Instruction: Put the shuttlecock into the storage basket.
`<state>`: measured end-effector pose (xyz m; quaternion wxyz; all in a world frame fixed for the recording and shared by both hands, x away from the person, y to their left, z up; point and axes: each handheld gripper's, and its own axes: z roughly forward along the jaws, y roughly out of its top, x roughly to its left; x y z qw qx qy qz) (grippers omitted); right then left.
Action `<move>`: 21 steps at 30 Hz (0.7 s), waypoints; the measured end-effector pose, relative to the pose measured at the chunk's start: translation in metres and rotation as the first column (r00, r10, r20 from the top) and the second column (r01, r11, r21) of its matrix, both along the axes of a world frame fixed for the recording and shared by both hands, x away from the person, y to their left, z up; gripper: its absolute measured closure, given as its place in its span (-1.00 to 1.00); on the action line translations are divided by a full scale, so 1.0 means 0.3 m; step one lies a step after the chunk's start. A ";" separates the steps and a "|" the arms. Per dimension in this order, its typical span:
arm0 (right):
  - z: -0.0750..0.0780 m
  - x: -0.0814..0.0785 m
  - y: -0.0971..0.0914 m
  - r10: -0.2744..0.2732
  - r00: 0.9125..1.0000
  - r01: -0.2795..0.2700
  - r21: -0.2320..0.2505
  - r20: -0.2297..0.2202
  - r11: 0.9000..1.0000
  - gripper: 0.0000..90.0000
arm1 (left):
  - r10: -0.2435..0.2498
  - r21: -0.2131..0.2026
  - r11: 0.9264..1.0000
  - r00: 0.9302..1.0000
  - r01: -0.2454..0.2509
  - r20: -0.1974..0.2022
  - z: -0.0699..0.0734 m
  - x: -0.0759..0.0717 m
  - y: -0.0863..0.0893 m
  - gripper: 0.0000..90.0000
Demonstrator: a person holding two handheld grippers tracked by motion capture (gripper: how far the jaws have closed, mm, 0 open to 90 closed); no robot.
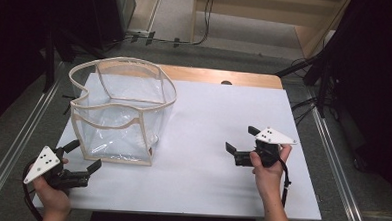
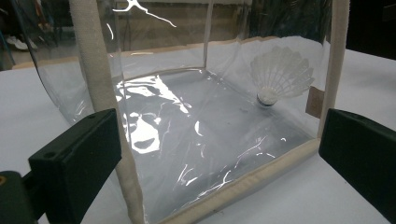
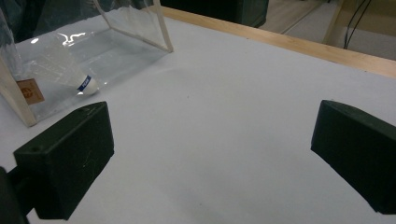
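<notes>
A clear plastic bag (image 1: pixel 121 60) with cream trim stands open on the left of the white table (image 1: pixel 205 186). A white shuttlecock (image 2: pixel 280 77) lies inside it on the bottom, near a corner with a small brown tag. My left gripper (image 1: pixel 86 154) is open at the bag's near left corner, and its jaws straddle the trimmed corner edge (image 2: pixel 95 60) without touching it. My right gripper (image 1: pixel 239 138) is open on the right side of the table and points left toward the bag. In the right gripper view the shuttlecock (image 3: pixel 70 70) shows through the bag wall (image 3: pixel 161 28), well beyond the jaws.
A wooden strip (image 1: pixel 220 76) runs along the table's far edge. Black stand legs (image 1: pixel 325 76) and cables (image 1: pixel 197 40) are on the floor behind. Metal rails (image 1: pixel 339 172) flank the table. Bare white surface lies between the bag and my right gripper.
</notes>
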<state>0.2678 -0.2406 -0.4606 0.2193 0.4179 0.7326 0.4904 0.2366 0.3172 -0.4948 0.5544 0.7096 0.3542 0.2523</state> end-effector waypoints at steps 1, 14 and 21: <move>-0.002 -0.003 -0.005 -0.004 1.000 0.004 -0.003 0.000 1.000 -1.00 | 0.000 0.000 1.000 1.000 0.000 0.000 0.000 0.000 0.000 -1.00; -0.030 -0.038 -0.087 -0.062 0.998 0.062 -0.002 -0.007 0.998 -1.00 | 0.002 -0.002 1.000 1.000 -0.002 -0.002 0.000 0.000 0.000 -1.00; -0.048 -0.056 -0.127 -0.087 0.996 0.087 -0.008 -0.015 0.996 -1.00 | 0.003 -0.003 1.000 1.000 -0.003 -0.002 0.000 0.000 0.000 -1.00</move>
